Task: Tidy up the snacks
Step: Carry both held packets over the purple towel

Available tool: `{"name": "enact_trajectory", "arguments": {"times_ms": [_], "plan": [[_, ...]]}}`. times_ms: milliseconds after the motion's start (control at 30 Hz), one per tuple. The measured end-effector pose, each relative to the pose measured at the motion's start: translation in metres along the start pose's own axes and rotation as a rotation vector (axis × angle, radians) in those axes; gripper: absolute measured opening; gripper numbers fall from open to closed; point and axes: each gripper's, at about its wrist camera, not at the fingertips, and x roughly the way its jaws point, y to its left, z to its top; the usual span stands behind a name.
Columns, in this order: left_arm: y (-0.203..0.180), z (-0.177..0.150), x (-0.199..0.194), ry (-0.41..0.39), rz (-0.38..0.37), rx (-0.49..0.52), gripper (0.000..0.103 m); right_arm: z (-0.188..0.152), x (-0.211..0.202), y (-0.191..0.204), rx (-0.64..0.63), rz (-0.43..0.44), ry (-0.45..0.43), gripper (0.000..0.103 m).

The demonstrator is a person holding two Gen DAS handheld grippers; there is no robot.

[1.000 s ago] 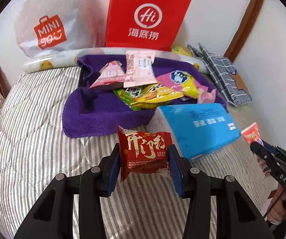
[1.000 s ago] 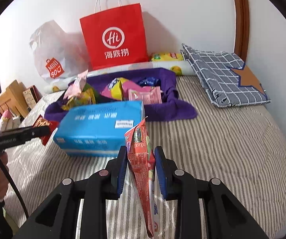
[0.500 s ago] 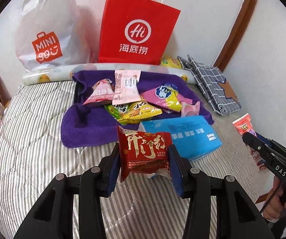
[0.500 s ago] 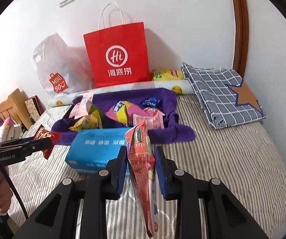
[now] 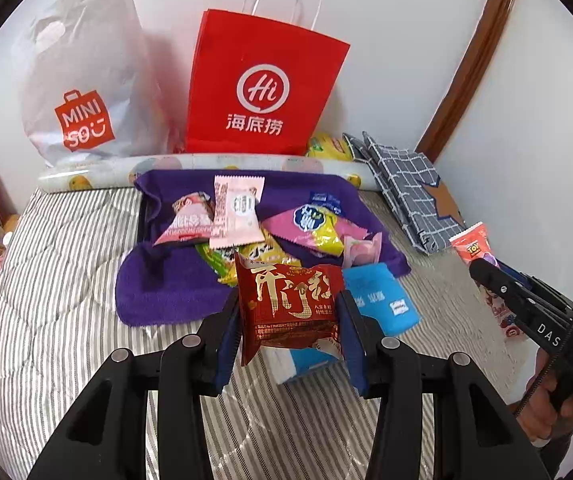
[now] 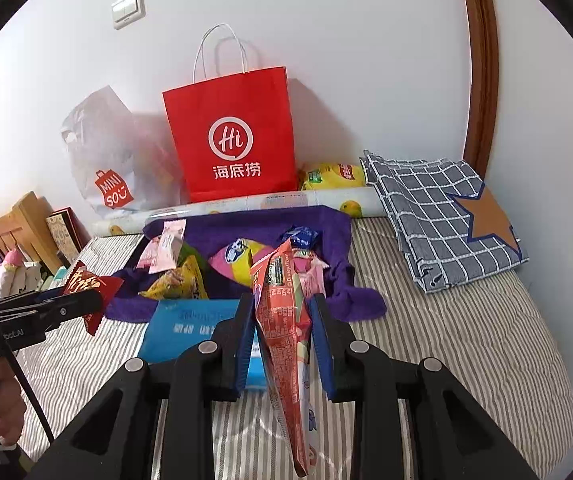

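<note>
nearest in the left wrist view, the left gripper (image 5: pixel 289 322) is closed on a dark red snack packet (image 5: pixel 289 307) with gold lettering, its blue-padded fingers (image 5: pixel 228 342) pressing the packet's two side edges and holding it upright in the air above the bed. in the right wrist view, the right gripper (image 6: pixel 282 342) is closed on a long orange-red snack pouch (image 6: pixel 284 332), pinched across its middle so the lower end hangs down limp. both packets look light, thin and crinkly, probably slippery film with some air inside; a hold across the flat middle or a sealed edge seems safest, and hard squeezing could crush whatever is inside.

just beyond the grippers lies a blue rectangular pack (image 5: pixel 380 300) on a grey-and-white striped quilt (image 5: pixel 54 280), a soft, uneven surface. behind it is a purple towel (image 5: pixel 166 288) spread over what seems to be a tray, with a loose heap of snacks (image 5: pixel 246 224) on it in pink, yellow and green wrappers.

farther back, a long patterned roll (image 6: pixel 286 202) lies across the bed, and a folded grey checked cloth (image 6: pixel 438 216) with an orange star sits to the right. against the white wall stand a red paper bag (image 5: pixel 262 92) and a white plastic shopping bag (image 5: pixel 82 80). a brown wooden frame curves up on the right.
</note>
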Motion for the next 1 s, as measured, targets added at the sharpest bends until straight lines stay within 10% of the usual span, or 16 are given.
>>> {"name": "enact_trajectory", "arguments": {"times_ms": [1000], "plan": [[0.026, 0.083, 0.044, -0.012, 0.041, -0.042, 0.045, 0.081, 0.097, -0.002, -0.002, 0.027, 0.019, 0.026]]}}
